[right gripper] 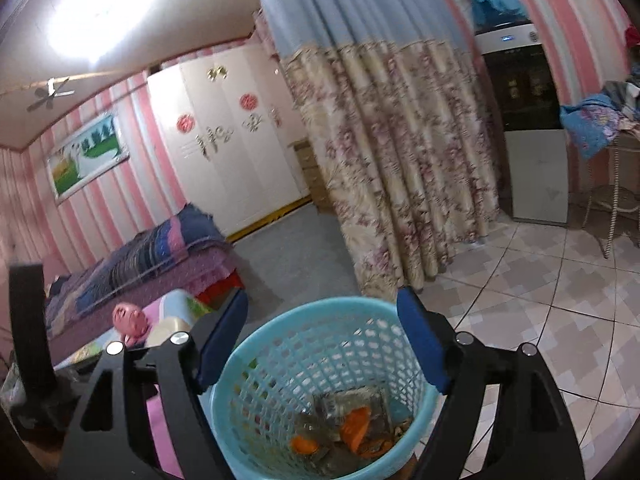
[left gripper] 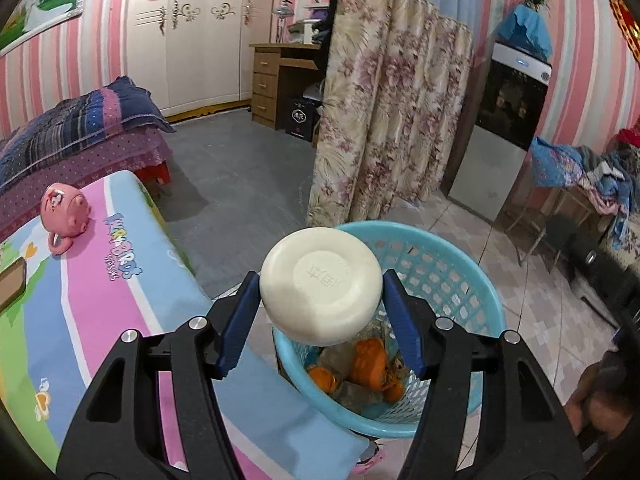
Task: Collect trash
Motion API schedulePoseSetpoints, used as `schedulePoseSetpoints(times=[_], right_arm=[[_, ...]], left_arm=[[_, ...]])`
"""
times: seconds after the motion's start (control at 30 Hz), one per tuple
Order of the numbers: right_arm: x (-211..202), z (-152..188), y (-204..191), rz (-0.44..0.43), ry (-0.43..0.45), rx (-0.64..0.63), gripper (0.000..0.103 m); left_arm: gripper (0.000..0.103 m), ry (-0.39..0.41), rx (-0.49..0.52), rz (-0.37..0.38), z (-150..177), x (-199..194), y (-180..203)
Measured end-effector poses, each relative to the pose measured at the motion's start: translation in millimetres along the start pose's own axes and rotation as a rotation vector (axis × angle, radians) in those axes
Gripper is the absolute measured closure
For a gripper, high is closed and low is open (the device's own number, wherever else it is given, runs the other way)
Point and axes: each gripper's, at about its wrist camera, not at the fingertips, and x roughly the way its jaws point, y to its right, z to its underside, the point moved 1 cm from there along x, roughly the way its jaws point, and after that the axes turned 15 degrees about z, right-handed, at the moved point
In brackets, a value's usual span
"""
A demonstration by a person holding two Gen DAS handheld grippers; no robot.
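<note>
My left gripper (left gripper: 320, 292) is shut on a round white soap bar (left gripper: 320, 286) and holds it above the turquoise mesh trash basket (left gripper: 472, 280). Orange peels (left gripper: 366, 364) and wrappers lie in the basket's bottom. My right gripper (right gripper: 322, 316) is open and empty, its blue pads (right gripper: 420, 344) on either side of the same basket (right gripper: 256, 364), just above its rim. Peels (right gripper: 354, 426) and a wrapper show inside it.
A colourful cartoon mat (left gripper: 80, 280) covers the table at left, with a pink piggy toy (left gripper: 64, 212) on it. A bed (left gripper: 80, 128), floral curtain (left gripper: 384, 120) and a water dispenser (left gripper: 500, 128) stand beyond. Tiled floor (right gripper: 540, 300) lies to the right.
</note>
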Motion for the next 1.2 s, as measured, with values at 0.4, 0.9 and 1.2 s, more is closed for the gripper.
schedulePoseSetpoints(times=[0.4,0.9,1.2], right_arm=[[-2,-5,8,-0.002,0.005,0.028,0.027],[-58,35,-136,-0.356,-0.114,-0.138,0.008],[-141,112,-205,-0.377,0.026,-0.427,0.005]], left_arm=[[0.01,0.05,0.009,0.012,-2,-13,4],[0.005,0.246,-0.115,-0.449,94,-260,-114],[0.005,0.387,-0.204,-0.642,202,-382,-172]])
